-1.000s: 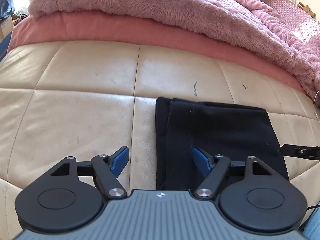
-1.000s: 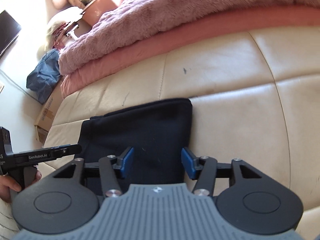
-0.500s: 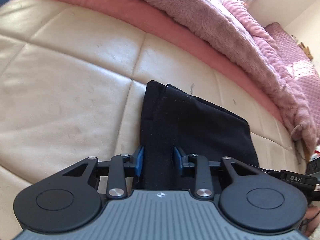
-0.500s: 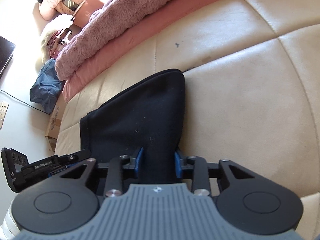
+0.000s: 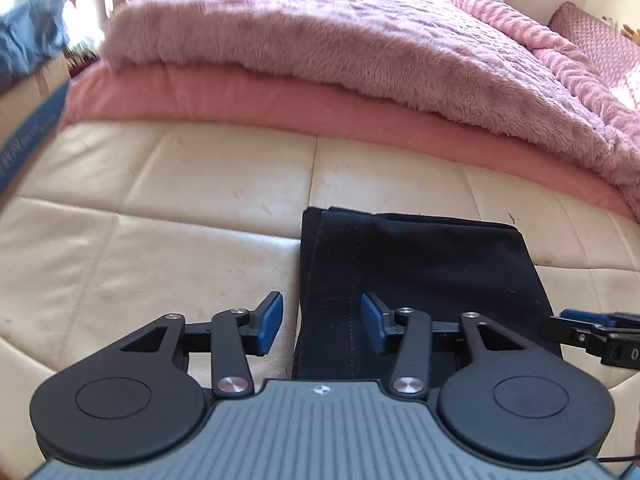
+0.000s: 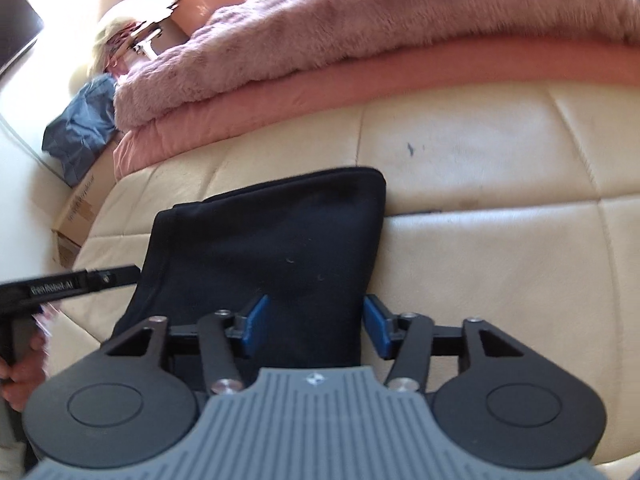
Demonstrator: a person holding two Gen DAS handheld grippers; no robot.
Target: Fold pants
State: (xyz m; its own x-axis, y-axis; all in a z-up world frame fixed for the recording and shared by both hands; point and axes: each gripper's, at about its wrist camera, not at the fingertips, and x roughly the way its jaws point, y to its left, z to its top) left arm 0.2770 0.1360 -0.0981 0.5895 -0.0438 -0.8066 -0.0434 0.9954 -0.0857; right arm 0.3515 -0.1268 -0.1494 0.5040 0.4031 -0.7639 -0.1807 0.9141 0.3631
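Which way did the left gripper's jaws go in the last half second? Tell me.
Yes. The left gripper has opened: its pads now stand apart, one over the cream cushion, one over the black pants, no longer pinching the pants' left edge.

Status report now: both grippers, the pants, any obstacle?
Left gripper open, astride pants' left edge. Right gripper open, astride right edge. Black pants folded, flat on cream cushion. Nothing in the way.

surface: cream quilted leather bed (image 5: 224, 184) | behind: pink fluffy blanket (image 5: 320, 40) | light: bright sunlight
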